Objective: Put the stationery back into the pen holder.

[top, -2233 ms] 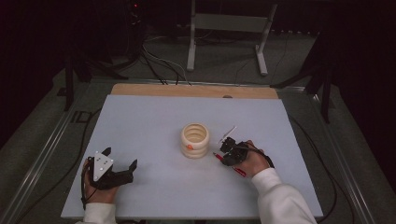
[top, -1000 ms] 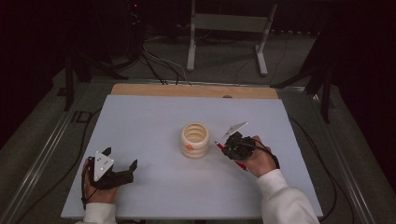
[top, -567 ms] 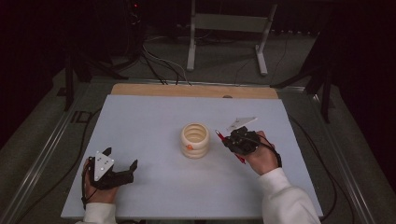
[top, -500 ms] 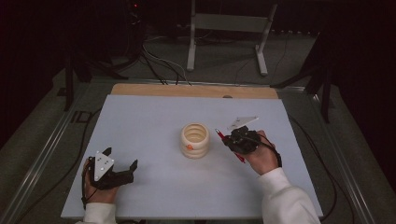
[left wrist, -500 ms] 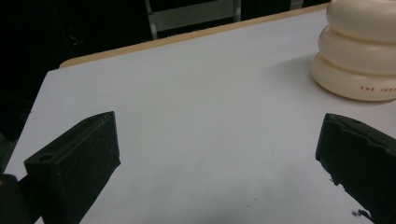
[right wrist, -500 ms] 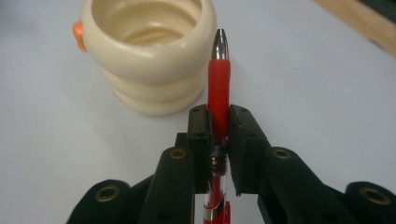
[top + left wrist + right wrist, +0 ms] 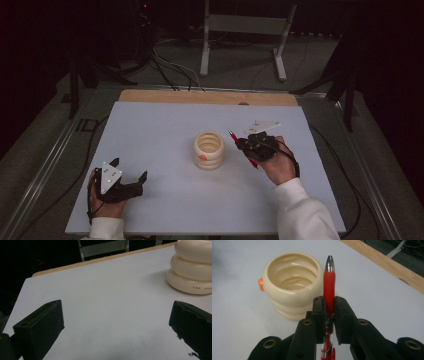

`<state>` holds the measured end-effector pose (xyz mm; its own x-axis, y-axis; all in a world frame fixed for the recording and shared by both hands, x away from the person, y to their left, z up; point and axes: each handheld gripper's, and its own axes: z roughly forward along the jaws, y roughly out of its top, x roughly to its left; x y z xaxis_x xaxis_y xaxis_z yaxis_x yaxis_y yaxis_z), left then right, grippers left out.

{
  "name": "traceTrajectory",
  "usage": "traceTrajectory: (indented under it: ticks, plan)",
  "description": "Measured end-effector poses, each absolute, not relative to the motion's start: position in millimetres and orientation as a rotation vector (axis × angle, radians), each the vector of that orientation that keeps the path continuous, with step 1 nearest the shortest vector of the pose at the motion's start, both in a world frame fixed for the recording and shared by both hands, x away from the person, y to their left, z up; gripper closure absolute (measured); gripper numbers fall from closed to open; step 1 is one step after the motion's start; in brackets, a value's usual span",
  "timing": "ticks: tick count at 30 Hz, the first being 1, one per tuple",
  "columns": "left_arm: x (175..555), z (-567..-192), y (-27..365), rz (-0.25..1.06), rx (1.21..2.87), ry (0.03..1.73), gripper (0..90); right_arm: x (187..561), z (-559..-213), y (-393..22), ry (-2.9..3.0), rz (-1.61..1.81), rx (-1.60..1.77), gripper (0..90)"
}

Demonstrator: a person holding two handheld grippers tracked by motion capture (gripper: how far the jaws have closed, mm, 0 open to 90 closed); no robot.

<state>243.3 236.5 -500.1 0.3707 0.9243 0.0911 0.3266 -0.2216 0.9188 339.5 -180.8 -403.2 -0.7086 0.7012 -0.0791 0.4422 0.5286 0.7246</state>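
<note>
A cream ribbed cup [image 7: 209, 149] with a small orange knob stands in the middle of the white table. Its inside [image 7: 292, 273] is bare. My right gripper [image 7: 239, 141] is just right of the cup, raised off the table, shut on a red pen [image 7: 329, 288]. The pen's silver tip points past the jaws toward the cup's rim. The pen's rear end [image 7: 252, 162] sticks out behind the hand. My left gripper [image 7: 131, 168] rests at the front left, open, with bare table between its black fingers [image 7: 40, 327]. The cup [image 7: 191, 267] stands off to its right.
The white table top [image 7: 160, 125] has a wooden strip [image 7: 207, 97] along its far edge. Beyond it are a metal stand [image 7: 240, 35] and cables on the dark floor. Metal rails run along both sides of the table.
My right gripper has risen with the pen and drifted a little farther from me, beside the cup. The left gripper has stayed put.
</note>
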Motion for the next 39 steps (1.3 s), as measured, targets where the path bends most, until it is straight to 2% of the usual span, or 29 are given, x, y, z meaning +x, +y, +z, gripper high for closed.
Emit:
traceTrajectory:
  ticks: [39]
  plan:
    - [244, -500, 237, 0.850, 1.748, 1.104, 0.2, 359, -380, -152, 2.240, 1.254, 0.920, 80.4]
